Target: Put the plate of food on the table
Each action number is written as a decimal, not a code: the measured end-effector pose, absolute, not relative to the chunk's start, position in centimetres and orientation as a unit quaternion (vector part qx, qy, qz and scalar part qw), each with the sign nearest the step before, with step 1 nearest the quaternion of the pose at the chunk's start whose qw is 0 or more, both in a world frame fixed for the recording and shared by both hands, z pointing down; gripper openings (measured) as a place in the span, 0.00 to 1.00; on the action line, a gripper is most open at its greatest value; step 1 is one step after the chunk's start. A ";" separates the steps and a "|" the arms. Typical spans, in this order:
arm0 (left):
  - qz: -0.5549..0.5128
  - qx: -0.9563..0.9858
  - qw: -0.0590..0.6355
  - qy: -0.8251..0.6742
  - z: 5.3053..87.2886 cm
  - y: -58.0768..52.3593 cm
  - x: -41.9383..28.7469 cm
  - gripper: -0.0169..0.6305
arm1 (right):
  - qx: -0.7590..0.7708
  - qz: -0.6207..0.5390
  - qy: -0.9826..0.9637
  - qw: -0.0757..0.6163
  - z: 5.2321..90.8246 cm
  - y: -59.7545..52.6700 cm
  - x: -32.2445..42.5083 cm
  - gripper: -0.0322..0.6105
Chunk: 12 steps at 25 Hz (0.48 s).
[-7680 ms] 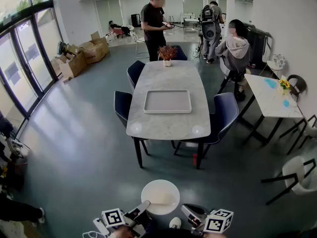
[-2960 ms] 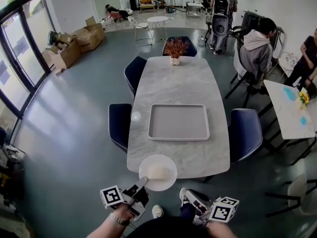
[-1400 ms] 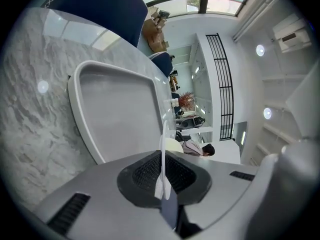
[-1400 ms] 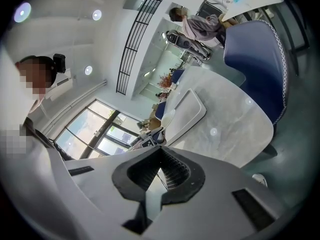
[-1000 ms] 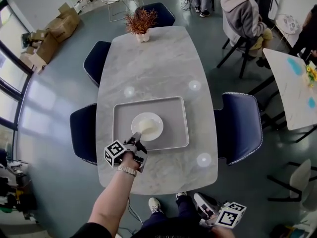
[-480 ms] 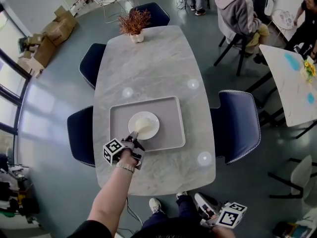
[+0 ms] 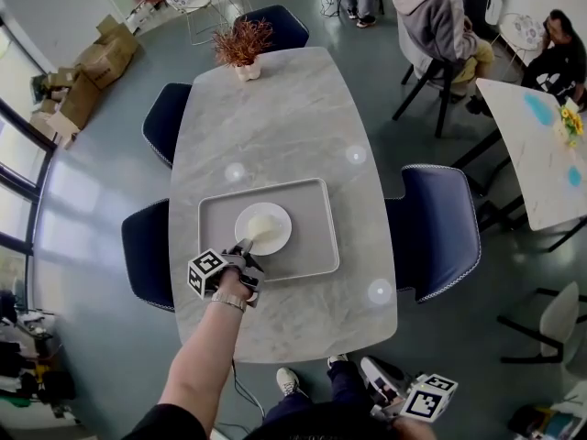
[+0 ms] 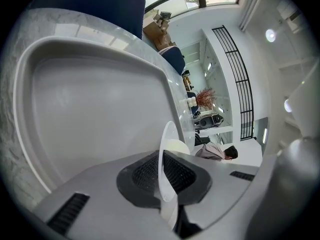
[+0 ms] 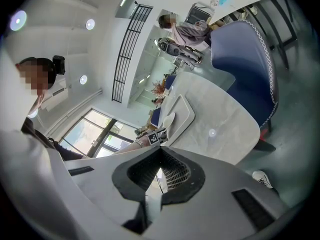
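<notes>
- Only the head view takes in the whole scene; a left chair [image 7: 147, 255] is tucked at the left edge of the marble tabletop [image 7: 293, 108], and a potted plant [image 7: 243, 44] stands at its far end
- In the head view the left gripper [image 7: 241, 248] reaches in over the near left corner of the grey tray [image 7: 316, 246]; the white plate [image 7: 263, 228] is over the tray's left half, carrying a pale mound of food [image 7: 261, 225]
- That view does not show the grip; the left gripper view does; there the left gripper [image 8: 167, 184] has its jaws nearly closed, pinching the thin plate [image 8: 164, 156] by its rim, which runs edge-on between the pads
- The left gripper view also shows the tray [image 8: 90, 109] filling the frame beneath, its raised rim curving round; I cannot tell whether the plate rests on the tray or hangs just above it
- Right of the tray the head view shows bare tabletop, then a right chair [image 7: 436, 232]
- The right gripper [image 7: 374, 380] is low at the bottom of the head view, well apart from the tabletop, near the person's shoe
- The right gripper view looks back across the tabletop [image 9: 220, 109] at the tray [image 9: 184, 115] and plate [image 9: 169, 120]; its own jaws are pressed together with nothing between them
</notes>
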<state>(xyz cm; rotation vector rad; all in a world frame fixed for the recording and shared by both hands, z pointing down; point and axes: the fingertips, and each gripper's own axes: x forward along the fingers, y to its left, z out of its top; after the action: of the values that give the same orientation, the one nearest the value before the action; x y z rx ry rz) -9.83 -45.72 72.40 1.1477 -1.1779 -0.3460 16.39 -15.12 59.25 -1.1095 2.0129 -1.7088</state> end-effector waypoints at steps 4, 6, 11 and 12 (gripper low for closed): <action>-0.131 0.512 0.658 -0.536 72.5 -46.1 -10.0 0.05 | -0.385 -0.593 0.693 0.141 59.4 -15.1 16.5 0.07; -0.120 0.512 0.657 -0.541 72.5 -46.1 -9.9 0.06 | -0.383 -0.594 0.694 0.141 59.5 -15.1 16.3 0.07; -0.094 0.516 0.654 -0.545 72.5 -45.9 -9.9 0.06 | -0.376 -0.594 0.696 0.143 59.4 -15.4 16.0 0.07; -0.087 0.519 0.651 -0.547 72.4 -46.0 -9.9 0.06 | -0.377 -0.594 0.696 0.145 59.4 -15.4 16.0 0.07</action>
<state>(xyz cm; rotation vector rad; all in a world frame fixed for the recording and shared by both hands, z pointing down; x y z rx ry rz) -9.92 -45.96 72.41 1.1783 -1.2413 -0.1976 16.03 -15.44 59.43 -1.0854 2.0046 -1.7130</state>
